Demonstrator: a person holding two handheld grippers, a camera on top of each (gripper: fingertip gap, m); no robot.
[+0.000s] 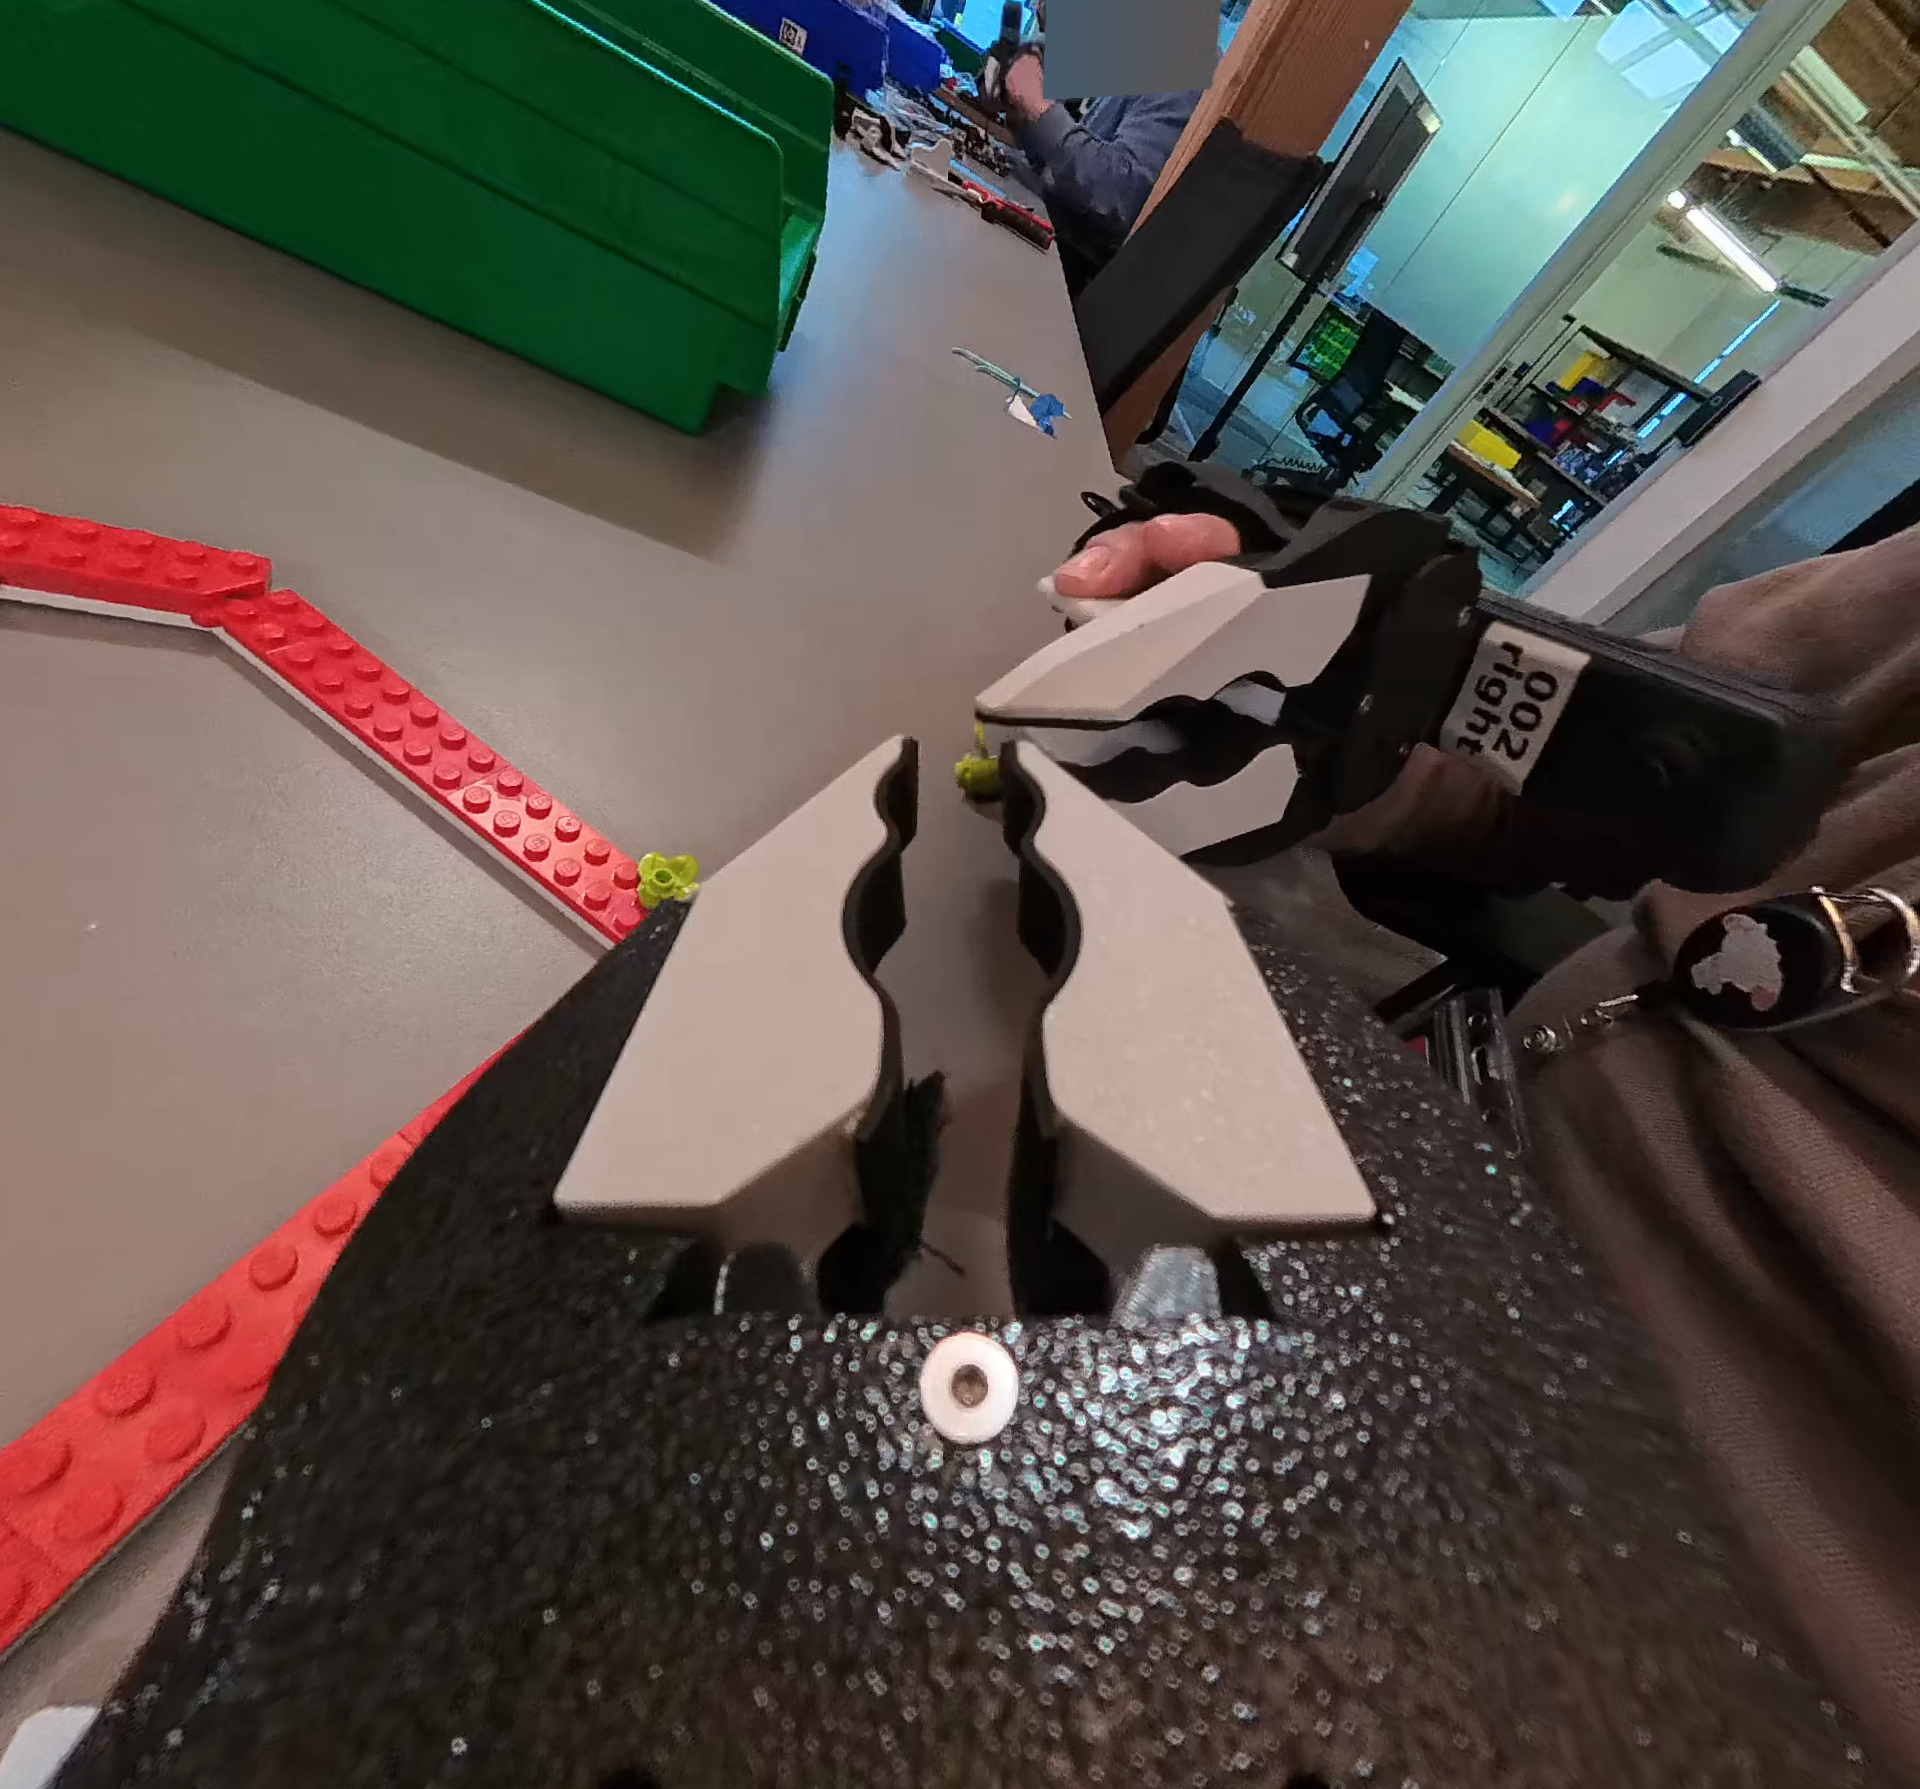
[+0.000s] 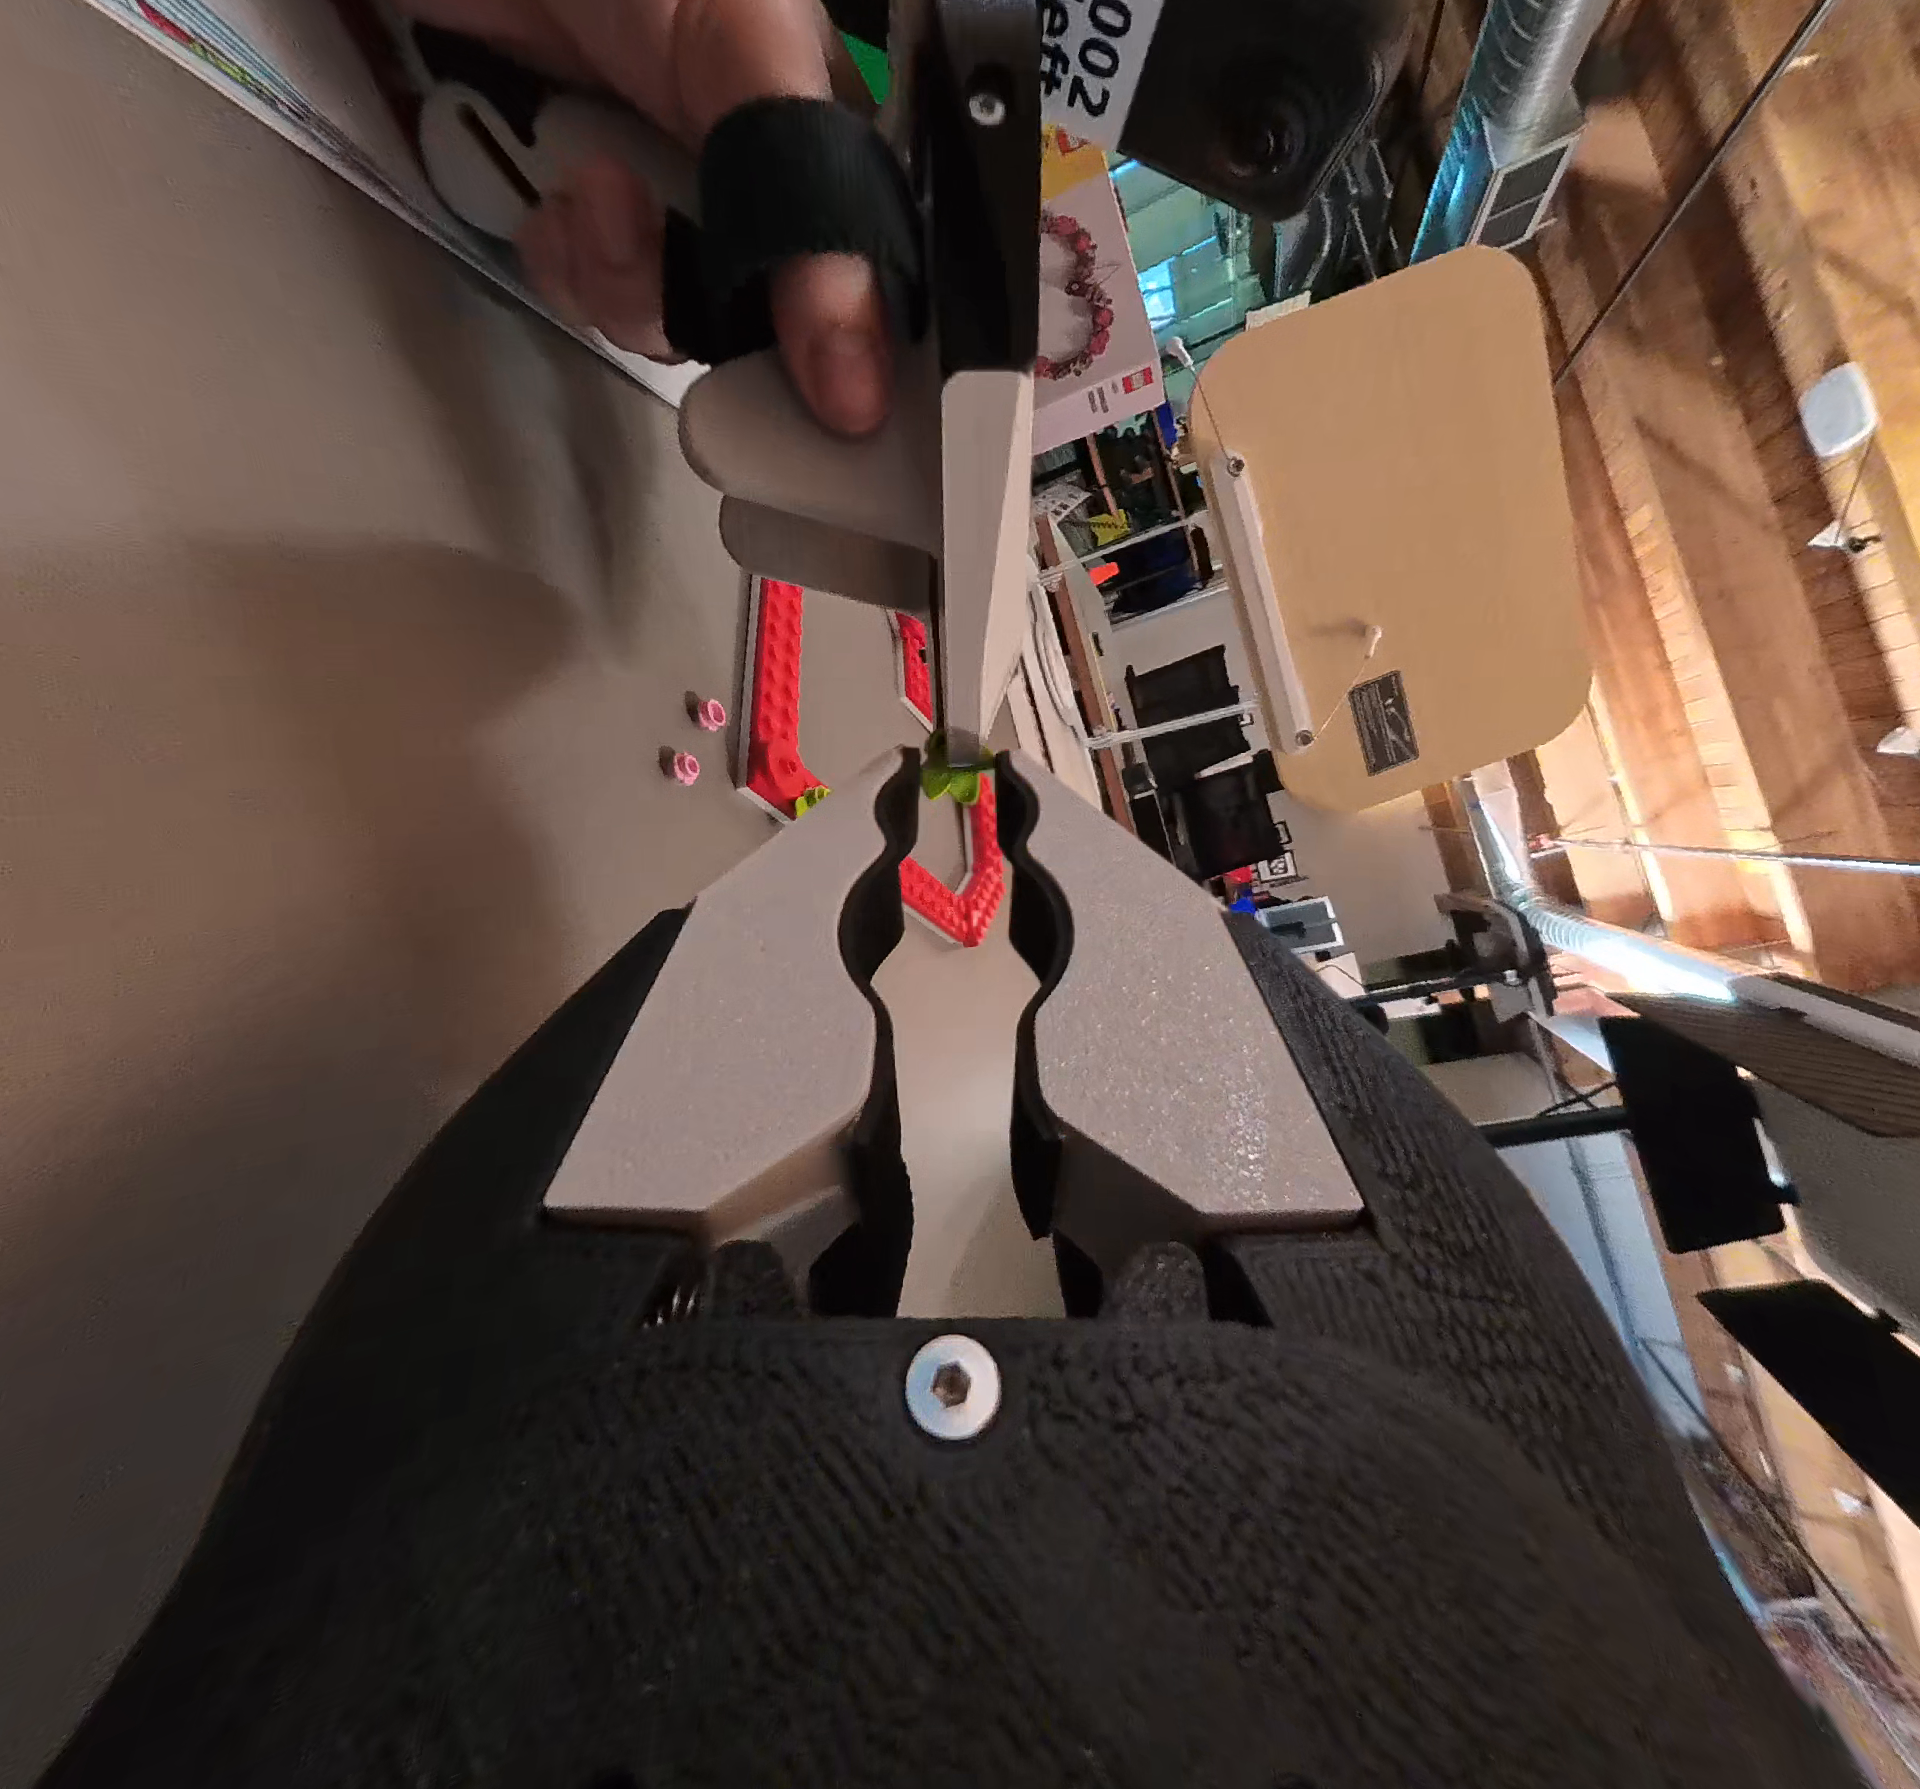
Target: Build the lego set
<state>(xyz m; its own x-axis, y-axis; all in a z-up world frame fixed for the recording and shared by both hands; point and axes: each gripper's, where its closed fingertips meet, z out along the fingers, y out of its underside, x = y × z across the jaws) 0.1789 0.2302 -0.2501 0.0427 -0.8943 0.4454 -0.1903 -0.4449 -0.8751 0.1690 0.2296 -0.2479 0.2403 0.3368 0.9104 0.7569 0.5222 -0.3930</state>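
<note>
Grippers meet tip-to-tip beside red frame (image 1: 416,731): right gripper (image 2: 961,771) narrowly pinching lime piece (image 2: 951,778), left gripper (image 1: 961,771) jaws narrow, grip unclear. Misaligned handover risks dropping it.

Red studded lego frame (image 1: 374,700) flat on table, lime flower piece (image 1: 666,875) at its corner, another lime piece (image 2: 951,778) between claws

Two claws are in view, the left claw (image 1: 961,763) and the right claw (image 2: 954,763), with one lime green flower piece (image 2: 951,778) between their tips. A second lime green flower piece (image 1: 666,874) sits at the end of the one red plate frame (image 1: 416,731). Two small pink round pieces (image 2: 698,740) lie on the surface (image 1: 520,513), and two green bins (image 1: 416,129) stand farther back.
</note>
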